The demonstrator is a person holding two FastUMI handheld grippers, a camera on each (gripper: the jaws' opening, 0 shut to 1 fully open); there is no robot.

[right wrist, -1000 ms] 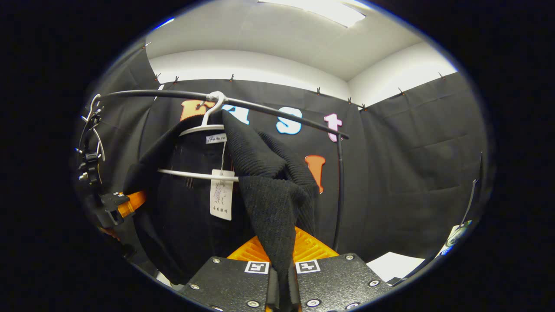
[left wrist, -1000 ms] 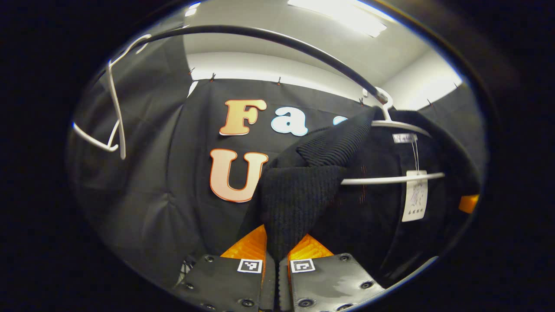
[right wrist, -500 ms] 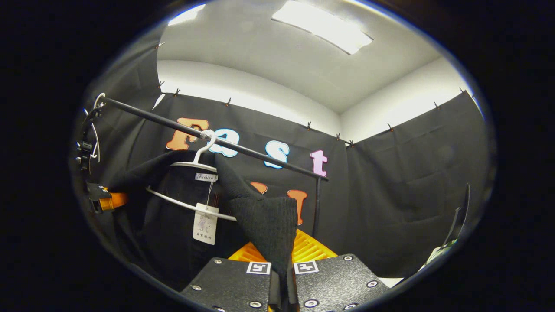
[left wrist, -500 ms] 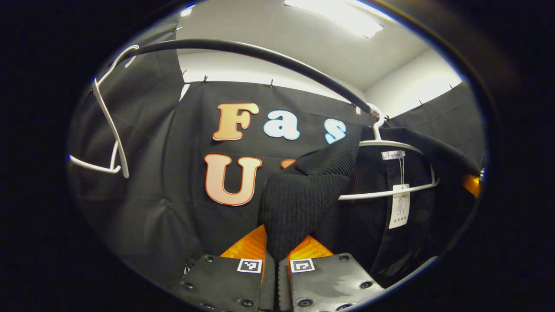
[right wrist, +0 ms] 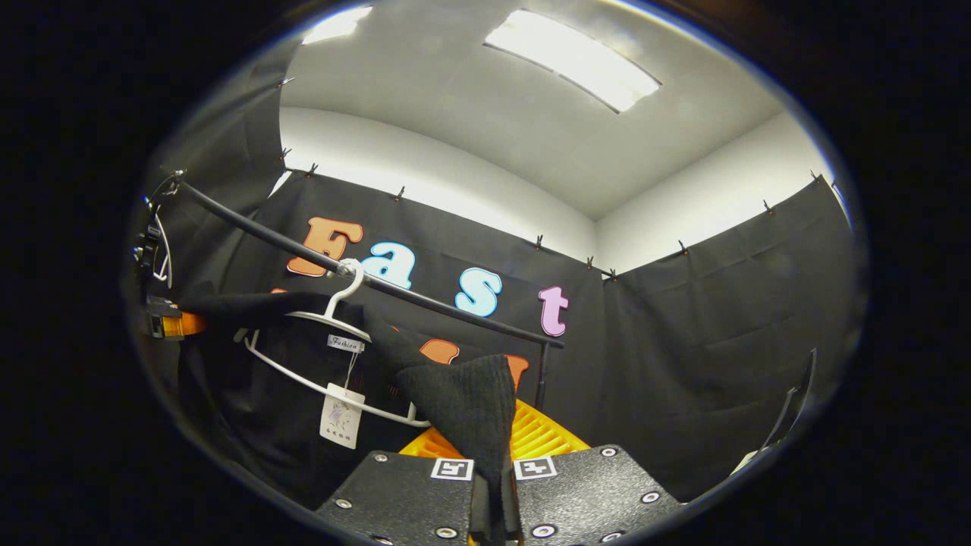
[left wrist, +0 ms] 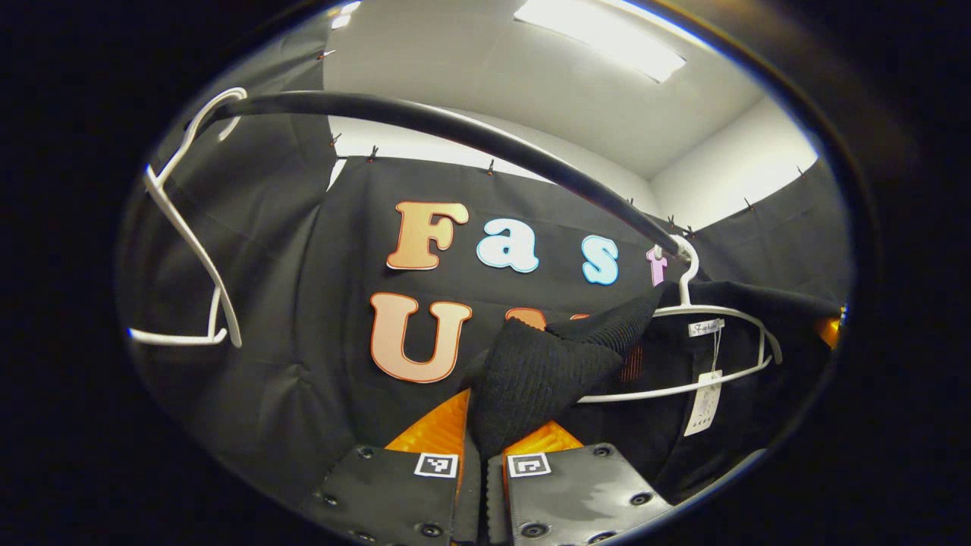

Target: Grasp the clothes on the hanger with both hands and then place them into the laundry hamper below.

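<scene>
A black knitted garment [left wrist: 546, 371] hangs on a white hanger [left wrist: 728, 315] from the black rail [left wrist: 455, 133]. My left gripper [left wrist: 479, 440] is shut on the garment's one shoulder, and the knit runs taut from its orange fingers to the hanger. In the right gripper view, my right gripper [right wrist: 493, 455] is shut on the other shoulder of the garment [right wrist: 463, 394], beside the hanger [right wrist: 334, 318] with its paper tag [right wrist: 340, 415]. The left gripper's orange fingers [right wrist: 178, 324] show far left there, and the right gripper's orange fingers [left wrist: 827, 330] at the right edge of the left view.
An empty white hanger [left wrist: 190, 243] hangs at the rail's left end. The rail's upright post [right wrist: 540, 375] stands just behind my right gripper. Black cloth walls close in the back and right; a ceiling lamp [right wrist: 569, 61] is overhead.
Both grippers have pulled outward and away from the hanger, stretching the shoulders; the hanger and rail sit lower and farther off in both views, and both cameras tilt up more.
</scene>
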